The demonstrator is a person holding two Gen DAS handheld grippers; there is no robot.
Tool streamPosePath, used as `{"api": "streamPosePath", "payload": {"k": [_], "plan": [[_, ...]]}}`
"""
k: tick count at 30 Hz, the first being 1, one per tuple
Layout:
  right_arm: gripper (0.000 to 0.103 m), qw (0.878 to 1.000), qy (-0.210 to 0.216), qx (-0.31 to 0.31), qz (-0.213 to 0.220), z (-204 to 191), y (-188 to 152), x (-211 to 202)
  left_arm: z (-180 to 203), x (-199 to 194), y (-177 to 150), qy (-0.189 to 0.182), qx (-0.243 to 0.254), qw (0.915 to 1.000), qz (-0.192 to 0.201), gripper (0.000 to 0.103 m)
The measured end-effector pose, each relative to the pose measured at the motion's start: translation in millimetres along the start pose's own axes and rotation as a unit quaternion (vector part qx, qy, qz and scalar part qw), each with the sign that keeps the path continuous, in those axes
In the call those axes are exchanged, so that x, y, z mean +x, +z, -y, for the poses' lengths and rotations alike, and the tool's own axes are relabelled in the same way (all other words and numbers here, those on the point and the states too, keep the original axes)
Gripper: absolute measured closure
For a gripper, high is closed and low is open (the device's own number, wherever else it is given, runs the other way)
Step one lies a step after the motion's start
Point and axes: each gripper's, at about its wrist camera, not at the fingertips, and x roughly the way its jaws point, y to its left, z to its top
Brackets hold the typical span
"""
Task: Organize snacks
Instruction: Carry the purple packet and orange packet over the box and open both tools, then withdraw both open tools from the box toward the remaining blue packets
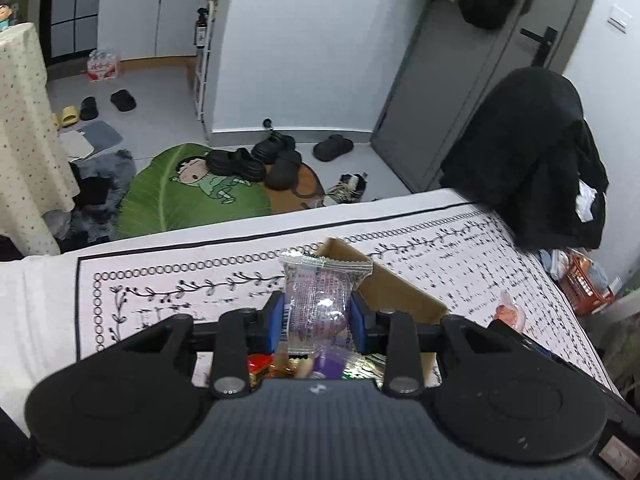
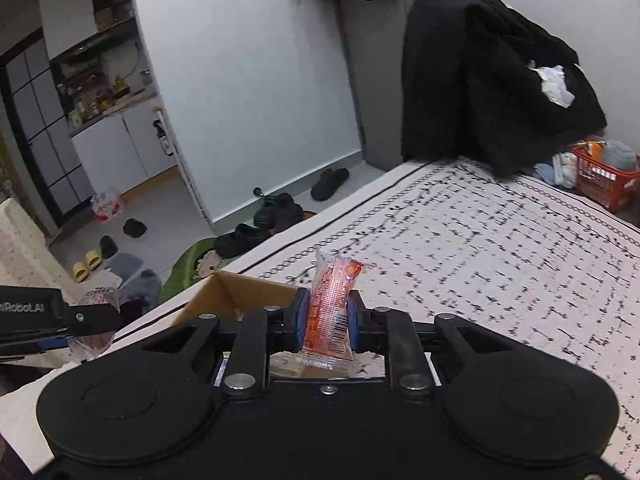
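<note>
Packets were held: left gripper (image 1: 318, 316) clamped purple packet (image 1: 320, 296), right gripper (image 2: 326, 320) clamped orange packet (image 2: 332, 308); next, probably release into box (image 2: 236, 292).

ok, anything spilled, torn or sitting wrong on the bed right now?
Nothing spilled or torn. Left gripper holds a purple snack packet above the cardboard box; right gripper holds an orange snack packet. The patterned cloth lies flat.
</note>
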Motion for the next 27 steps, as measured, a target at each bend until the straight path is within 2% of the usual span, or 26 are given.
{"api": "streamPosePath", "payload": {"k": [12,15,23,27], "plan": [[0.083,0.998,0.039,-0.025,-0.032,-31.5,-10.1,12.1,-19.1,16.9,3.2,-0.002,-0.017,0.9994,-0.029,0.07],[0.083,0.998,0.039,-0.031,-0.039,-34.8,-11.5,14.0,-16.8,17.6,3.8,-0.007,-0.009,0.9996,-0.025,0.065],[0.081,0.997,0.033,-0.033,-0.057,-39.3,-15.1,20.6,-20.8,19.9,10.5,0.004,-0.015,0.9995,-0.026,0.062],[0.074,0.997,0.033,-0.029,-0.056,-37.4,-15.1,17.3,-20.7,16.0,10.4,0.009,-0.011,0.9997,-0.021,0.053]]}}
